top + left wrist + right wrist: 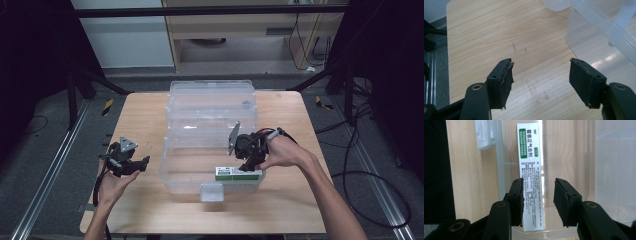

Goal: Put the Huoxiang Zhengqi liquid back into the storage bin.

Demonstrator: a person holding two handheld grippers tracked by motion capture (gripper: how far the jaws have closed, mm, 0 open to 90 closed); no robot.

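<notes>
Right gripper view shows your right hand-held gripper [537,202] released around the medicine box [531,177] inside the clear bin [210,150] near the worktop's front edge; lifting askew could snag it.

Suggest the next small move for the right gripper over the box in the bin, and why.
Probably lift the right gripper straight up and clear. The box lies in the bin by its near wall, and the jaws stand apart around it, one pad off it.
</notes>
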